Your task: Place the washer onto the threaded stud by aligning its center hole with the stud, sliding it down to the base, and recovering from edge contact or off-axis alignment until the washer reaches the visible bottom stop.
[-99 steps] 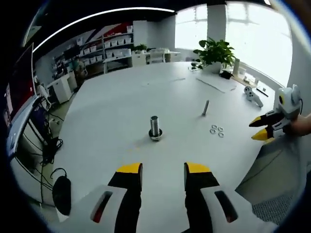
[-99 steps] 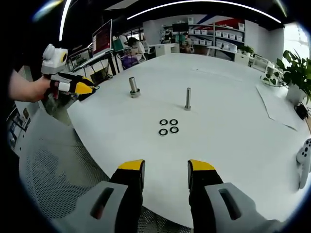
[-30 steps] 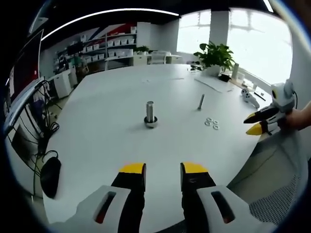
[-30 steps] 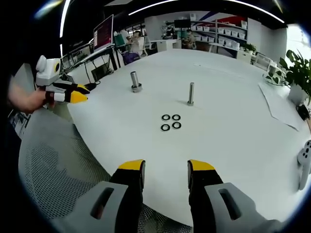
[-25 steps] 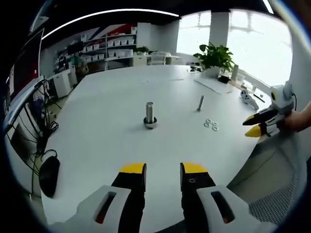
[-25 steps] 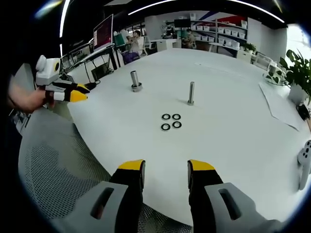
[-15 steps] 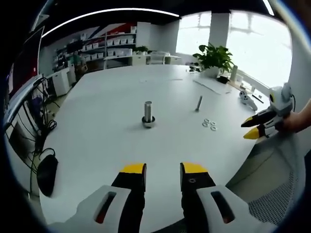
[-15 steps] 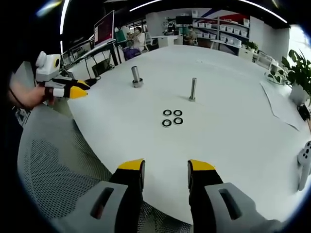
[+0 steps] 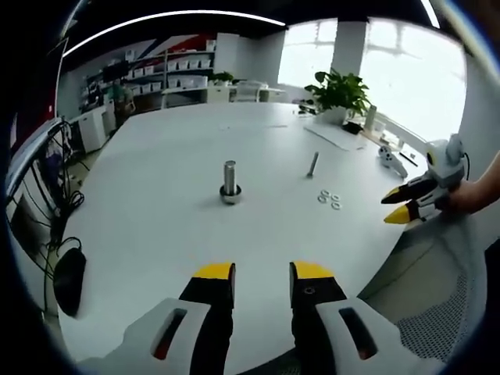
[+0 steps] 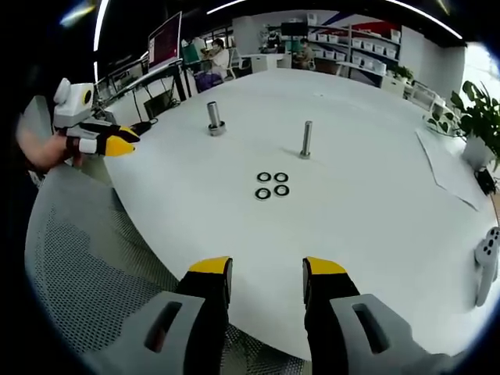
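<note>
a: item, four small dark ring washers point(image 10: 271, 184), location?
b: in a tight square cluster on the round white table point(image 10: 375, 211), in from its near edge, ahead of the right gripper point(image 10: 266, 269) and well apart from its yellow-tipped fingers point(image 10: 210, 268). in the left gripper view they point(image 9: 329, 198) lie towards the table's right edge, off to the right of the left gripper point(image 9: 262, 272).

a: item, studs?
b: a slim upright grey metal stud point(image 10: 306, 139) just beyond the washers; a thicker threaded metal stud on a round base point(image 10: 213, 118) farther in. both stand bare of washers.

a: unclear or cut off?
b: thread detail is too small to make out. a white game controller point(image 10: 486, 262) is cut by the view's rim.

a: fingers?
b: both pairs stand moderately apart, holding nothing, touching nothing. each gripper hangs off the table edge above a grey mesh chair point(image 10: 86, 258), held in a person's hand point(image 10: 43, 148).
</note>
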`<state>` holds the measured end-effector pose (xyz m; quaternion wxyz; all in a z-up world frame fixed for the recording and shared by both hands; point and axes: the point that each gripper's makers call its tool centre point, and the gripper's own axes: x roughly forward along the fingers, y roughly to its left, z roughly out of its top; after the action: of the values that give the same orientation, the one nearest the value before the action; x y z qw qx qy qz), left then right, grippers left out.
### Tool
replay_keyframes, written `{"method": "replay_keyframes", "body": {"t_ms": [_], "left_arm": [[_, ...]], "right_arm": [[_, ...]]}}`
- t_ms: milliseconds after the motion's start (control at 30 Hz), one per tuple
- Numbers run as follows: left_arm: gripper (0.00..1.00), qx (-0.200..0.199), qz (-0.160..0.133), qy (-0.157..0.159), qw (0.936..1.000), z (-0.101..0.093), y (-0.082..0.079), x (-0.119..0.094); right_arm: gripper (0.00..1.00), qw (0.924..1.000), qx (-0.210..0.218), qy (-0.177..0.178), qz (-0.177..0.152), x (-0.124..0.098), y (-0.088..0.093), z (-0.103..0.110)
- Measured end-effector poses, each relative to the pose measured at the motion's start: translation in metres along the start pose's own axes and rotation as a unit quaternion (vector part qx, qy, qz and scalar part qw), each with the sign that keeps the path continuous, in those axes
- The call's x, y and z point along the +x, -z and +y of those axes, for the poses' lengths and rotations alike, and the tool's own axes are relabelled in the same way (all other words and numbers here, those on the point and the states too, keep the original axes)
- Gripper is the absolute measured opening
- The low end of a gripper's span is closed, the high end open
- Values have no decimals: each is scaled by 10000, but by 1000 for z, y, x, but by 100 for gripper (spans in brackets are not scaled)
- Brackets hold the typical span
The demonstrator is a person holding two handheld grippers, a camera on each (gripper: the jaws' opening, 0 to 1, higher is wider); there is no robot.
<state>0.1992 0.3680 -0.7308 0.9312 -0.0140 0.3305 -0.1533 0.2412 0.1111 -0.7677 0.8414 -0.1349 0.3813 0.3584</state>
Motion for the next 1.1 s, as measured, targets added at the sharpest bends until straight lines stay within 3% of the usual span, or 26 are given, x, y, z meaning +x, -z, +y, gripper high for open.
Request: {"method": "replay_keyframes", "body": {"t_ms": [467, 1100], "left_arm": [[28, -106, -62, 214, 9997, -6, -2, -1], [28, -25, 1, 229, 9997, -7, 1, 0]], "right_arm": [[40, 9999, 18, 110, 51, 0, 2, -4], [41, 9998, 11, 153, 97, 0, 2, -5]]}}
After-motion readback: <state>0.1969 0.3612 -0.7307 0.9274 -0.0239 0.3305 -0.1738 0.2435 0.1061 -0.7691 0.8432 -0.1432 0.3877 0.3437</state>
